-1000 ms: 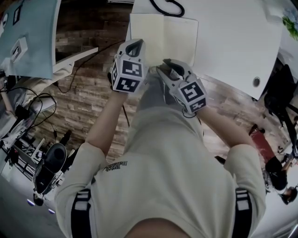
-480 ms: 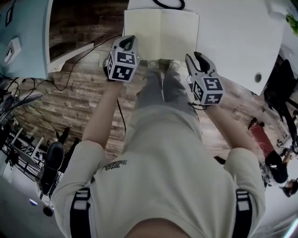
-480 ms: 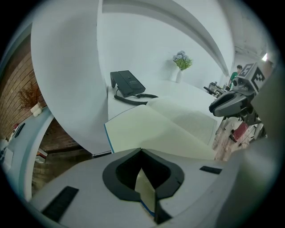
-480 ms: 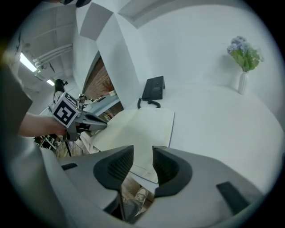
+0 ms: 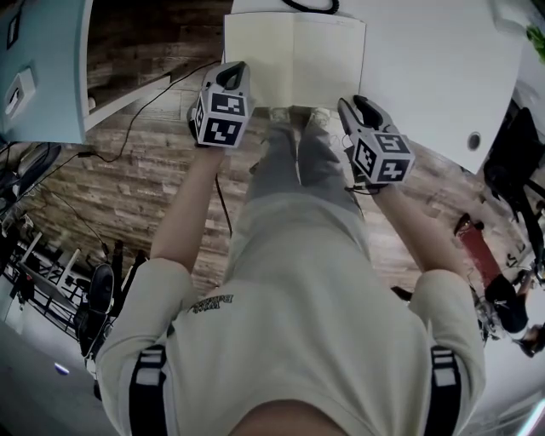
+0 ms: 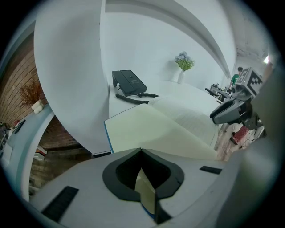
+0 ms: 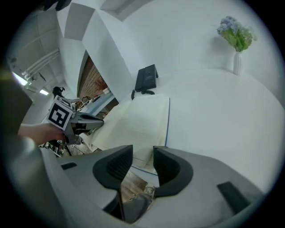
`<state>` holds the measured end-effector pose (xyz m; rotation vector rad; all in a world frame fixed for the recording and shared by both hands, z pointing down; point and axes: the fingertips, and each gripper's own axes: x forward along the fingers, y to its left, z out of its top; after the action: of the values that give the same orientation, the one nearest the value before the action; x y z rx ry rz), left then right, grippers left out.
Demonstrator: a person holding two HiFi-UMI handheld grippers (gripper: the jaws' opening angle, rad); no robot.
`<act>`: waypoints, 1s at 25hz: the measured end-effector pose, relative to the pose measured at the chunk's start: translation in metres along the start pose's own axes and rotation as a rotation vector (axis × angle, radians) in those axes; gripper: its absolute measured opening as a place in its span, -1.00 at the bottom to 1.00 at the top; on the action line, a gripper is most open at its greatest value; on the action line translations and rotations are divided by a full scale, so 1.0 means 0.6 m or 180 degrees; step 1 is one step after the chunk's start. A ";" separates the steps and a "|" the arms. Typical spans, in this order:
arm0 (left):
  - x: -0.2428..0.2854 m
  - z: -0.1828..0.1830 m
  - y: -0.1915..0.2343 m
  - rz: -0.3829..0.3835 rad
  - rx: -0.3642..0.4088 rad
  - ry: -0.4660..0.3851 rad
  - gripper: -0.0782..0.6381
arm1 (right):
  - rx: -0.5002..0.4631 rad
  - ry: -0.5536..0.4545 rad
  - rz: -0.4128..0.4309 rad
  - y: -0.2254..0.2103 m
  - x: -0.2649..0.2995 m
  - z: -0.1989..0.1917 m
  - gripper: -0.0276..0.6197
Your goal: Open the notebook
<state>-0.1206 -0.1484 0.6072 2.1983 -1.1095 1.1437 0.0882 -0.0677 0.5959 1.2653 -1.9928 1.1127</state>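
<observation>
The notebook (image 5: 294, 55) lies open on the white table (image 5: 426, 68), cream pages up, with a thin blue cover edge. My left gripper (image 5: 232, 77) is at its near left corner. In the left gripper view the gripper (image 6: 143, 171) is shut on that corner of the notebook (image 6: 147, 129), page and blue cover pinched between the pads. My right gripper (image 5: 351, 106) hangs by the near right corner. Its jaws have just been opening, and the right gripper (image 7: 143, 160) holds nothing, with the notebook (image 7: 133, 120) just beyond it.
A black desk phone (image 6: 129, 82) with a coiled cord (image 5: 306, 7) sits behind the notebook. A small vase of flowers (image 7: 237, 40) stands far back on the table. A round cable hole (image 5: 473, 140) is near the table's right edge. The person's legs and wooden floor are below.
The right gripper has swung from the middle of the notebook's near edge out to its right corner. The left gripper stays at the left corner. The notebook lies open throughout.
</observation>
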 end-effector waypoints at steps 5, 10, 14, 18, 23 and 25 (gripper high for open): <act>0.000 0.005 0.003 0.0017 -0.0033 -0.0059 -0.78 | -0.0059 -0.0017 0.0006 0.007 0.003 0.011 -0.67; -0.002 0.004 0.003 0.0021 -0.0074 -0.0076 -0.78 | -0.0126 -0.0147 0.0190 0.048 0.017 0.040 -0.86; -0.007 0.007 0.007 0.0004 -0.0173 -0.0115 -0.77 | -0.0339 -0.0293 0.0427 0.106 0.034 0.080 -0.87; -0.024 0.018 0.019 0.0025 -0.0304 -0.0218 -0.78 | -0.0638 -0.0486 0.0719 0.178 0.044 0.123 -0.88; -0.055 0.029 0.034 -0.0013 -0.0623 -0.0370 -0.78 | -0.0817 -0.0478 0.1089 0.250 0.064 0.134 -0.86; -0.068 0.031 0.041 -0.0011 -0.0731 -0.0421 -0.77 | -0.0806 -0.0325 0.1219 0.268 0.081 0.119 -0.76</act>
<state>-0.1453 -0.1568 0.5634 2.1184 -1.2248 0.8331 -0.0783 -0.1156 0.5384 0.8474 -2.4337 0.9337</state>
